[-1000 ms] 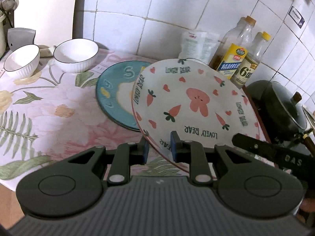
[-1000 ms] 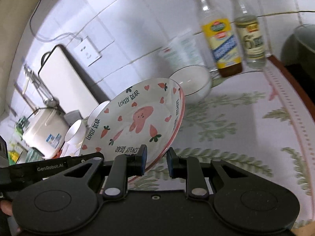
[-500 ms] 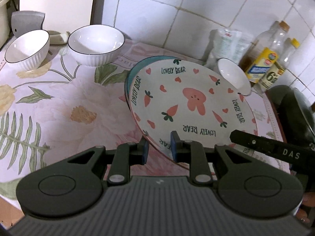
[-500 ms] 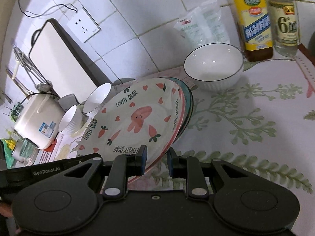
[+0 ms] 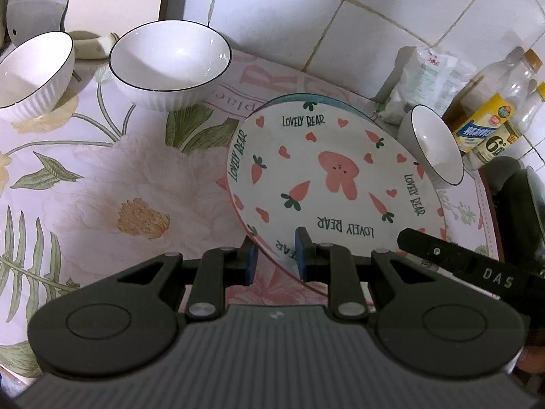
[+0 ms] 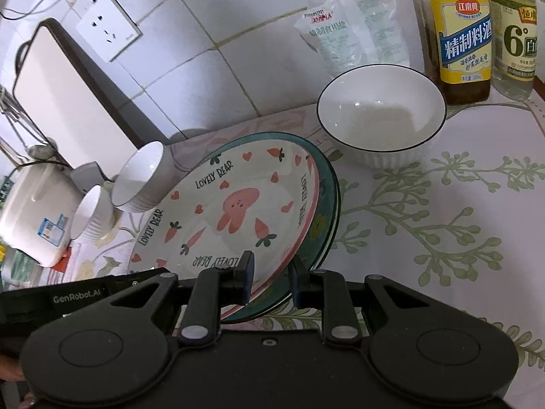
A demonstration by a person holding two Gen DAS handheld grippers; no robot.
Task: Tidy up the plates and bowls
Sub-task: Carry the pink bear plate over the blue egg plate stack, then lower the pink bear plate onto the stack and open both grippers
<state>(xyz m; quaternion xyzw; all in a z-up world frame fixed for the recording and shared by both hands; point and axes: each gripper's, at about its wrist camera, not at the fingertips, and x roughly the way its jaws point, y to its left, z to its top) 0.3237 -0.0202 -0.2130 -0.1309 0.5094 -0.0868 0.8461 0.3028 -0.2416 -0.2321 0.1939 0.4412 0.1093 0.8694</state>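
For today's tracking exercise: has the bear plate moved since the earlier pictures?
Yes. The bear plate, gripped by both grippers, has come over the teal plate lying on the table and now covers most of it.

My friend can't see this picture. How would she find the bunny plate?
Look at the flowery tablecloth below the white tiled wall. Between the white bowls, the bunny plate sits over a teal plate. It alone shows a pink rabbit, carrots, hearts and "LOVELY BEAR".

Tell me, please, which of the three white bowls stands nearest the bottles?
The lone white bowl right of the stacked plates, just before the yellow-labelled bottle; the other two bowls sit far left, by the cutting board.
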